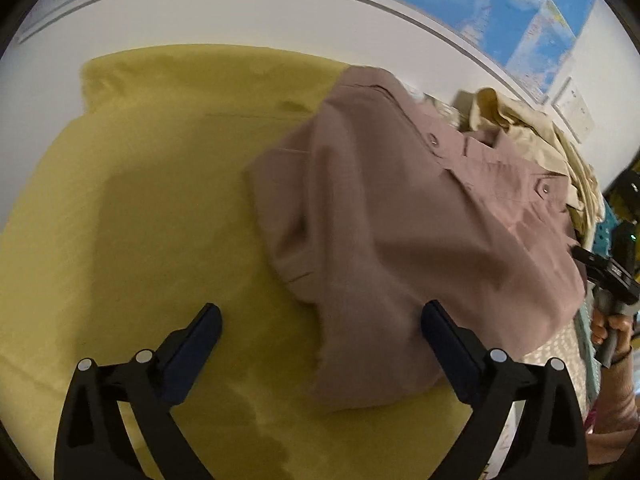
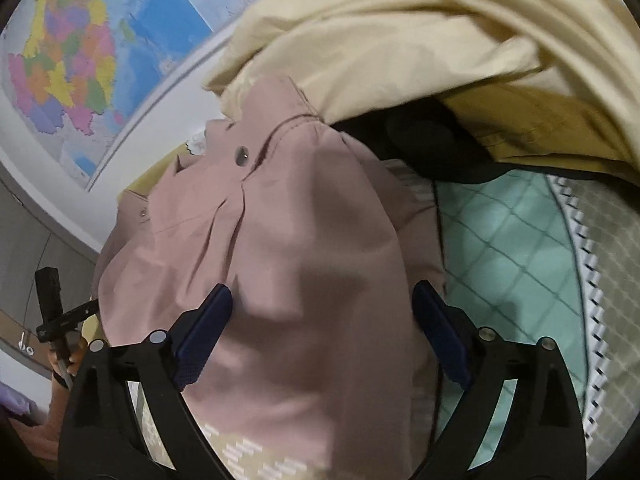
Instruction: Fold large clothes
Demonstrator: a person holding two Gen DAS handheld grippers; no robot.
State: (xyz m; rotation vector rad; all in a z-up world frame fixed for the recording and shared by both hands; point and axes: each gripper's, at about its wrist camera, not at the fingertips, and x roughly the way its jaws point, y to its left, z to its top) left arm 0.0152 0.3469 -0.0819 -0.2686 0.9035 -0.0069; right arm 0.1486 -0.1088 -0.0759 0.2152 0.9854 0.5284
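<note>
A dusty-pink buttoned garment (image 1: 404, 220) lies folded on a yellow-green cloth surface (image 1: 160, 200), right of centre in the left wrist view. My left gripper (image 1: 320, 316) is open above the surface, its right finger over the garment's near edge, holding nothing. In the right wrist view the same pink garment (image 2: 280, 264) fills the middle. My right gripper (image 2: 322, 300) is open, with its fingers on either side of a pink fold and not closed on it. The right gripper also shows at the far right of the left wrist view (image 1: 608, 272).
A pile of cream clothes (image 2: 400, 32) lies beyond the pink garment, also in the left wrist view (image 1: 532, 136). A mint quilted mat (image 2: 504, 264) and a patterned cover (image 2: 608, 240) lie to the right. A wall map (image 2: 80, 48) hangs behind.
</note>
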